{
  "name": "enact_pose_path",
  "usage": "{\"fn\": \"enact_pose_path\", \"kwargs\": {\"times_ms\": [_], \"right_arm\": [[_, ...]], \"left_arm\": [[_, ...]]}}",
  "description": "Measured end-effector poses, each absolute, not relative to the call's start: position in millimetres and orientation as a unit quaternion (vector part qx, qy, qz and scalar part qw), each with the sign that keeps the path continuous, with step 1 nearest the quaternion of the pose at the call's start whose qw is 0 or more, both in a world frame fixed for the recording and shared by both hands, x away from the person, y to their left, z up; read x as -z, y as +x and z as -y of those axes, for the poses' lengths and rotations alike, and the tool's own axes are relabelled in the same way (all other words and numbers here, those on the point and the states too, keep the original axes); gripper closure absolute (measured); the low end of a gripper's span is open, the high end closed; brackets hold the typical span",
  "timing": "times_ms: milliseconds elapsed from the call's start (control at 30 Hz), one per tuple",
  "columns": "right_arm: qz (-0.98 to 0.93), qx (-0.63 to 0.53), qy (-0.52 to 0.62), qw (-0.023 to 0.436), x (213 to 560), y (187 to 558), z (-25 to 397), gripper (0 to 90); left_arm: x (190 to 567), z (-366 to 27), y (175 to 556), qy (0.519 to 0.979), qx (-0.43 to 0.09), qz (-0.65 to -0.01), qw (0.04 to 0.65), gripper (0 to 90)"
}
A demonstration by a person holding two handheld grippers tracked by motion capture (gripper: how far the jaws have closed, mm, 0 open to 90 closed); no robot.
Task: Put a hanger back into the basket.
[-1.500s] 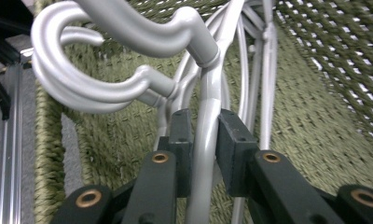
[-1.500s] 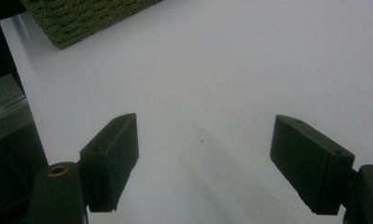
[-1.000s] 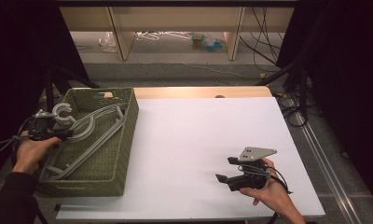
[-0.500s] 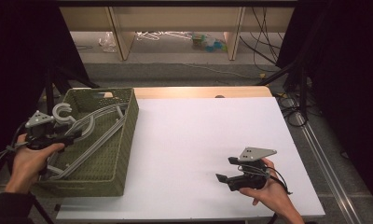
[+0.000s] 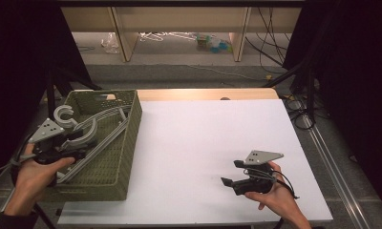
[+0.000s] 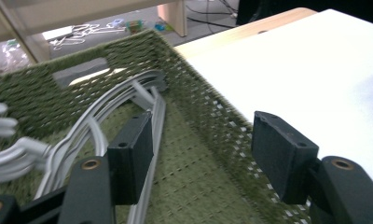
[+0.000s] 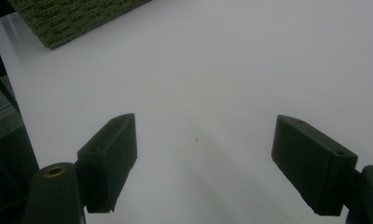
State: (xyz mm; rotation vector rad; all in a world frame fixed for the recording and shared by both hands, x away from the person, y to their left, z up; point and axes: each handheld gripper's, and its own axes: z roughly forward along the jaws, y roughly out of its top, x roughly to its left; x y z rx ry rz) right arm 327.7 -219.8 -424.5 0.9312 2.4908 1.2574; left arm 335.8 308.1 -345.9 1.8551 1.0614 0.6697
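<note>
- High view: a woven olive-green plastic basket (image 5: 113,143) sits at the left edge of a white tabletop (image 5: 213,143), and a bundle of pale grey plastic clothes hangers (image 5: 91,128) lies inside it, hooks toward the near-left corner. The left gripper (image 5: 79,151) hangs over the basket's near-left part, close above the hangers, which suggests a reach to take 1 of them out. The right gripper (image 5: 229,177) rests low over the bare white surface at the near right, well apart from the basket, probably waiting there so it is out of the way. A light wooden table edge (image 5: 203,94) shows beyond the white sheet.
- Left gripper view: the 2 black jaws stand wide apart with nothing between them. The hangers (image 6: 142,100) lie ahead and to the left of the jaw gap, their arms running along the basket floor; the basket wall (image 6: 208,116) crosses under the right-hand jaw. The spread looks chosen to straddle a hanger arm before closing, though no contact is made yet.
- Right gripper view: the 2 jaws are released, spread wide over the empty white tabletop (image 7: 212,70), grasping nothing. A corner of the basket (image 7: 68,18) shows at the top left, far off.
</note>
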Motion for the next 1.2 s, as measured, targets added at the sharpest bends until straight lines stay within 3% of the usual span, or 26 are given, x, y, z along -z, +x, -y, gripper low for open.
{"fn": "enact_pose_path", "kwargs": {"times_ms": [300, 533, 800, 1200], "right_arm": [[-0.842, -0.424, 0.318, 0.098, 426, 328, 218, 23.1], [-0.84, -0.428, 0.317, 0.103, 427, 329, 218, 23.0], [-0.835, -0.438, 0.317, 0.106, 427, 329, 220, 22.4], [-0.807, -0.482, 0.321, 0.113, 428, 328, 222, 16.7]], "left_arm": [[344, -293, 327, 0.748, -0.267, -0.414, 0.445, 37.6], [355, -260, 319, 0.755, -0.245, -0.38, 0.475, 35.5], [365, -221, 312, 0.759, -0.229, -0.322, 0.517, 28.8], [393, -182, 298, 0.753, -0.208, -0.302, 0.546, 16.1]]}}
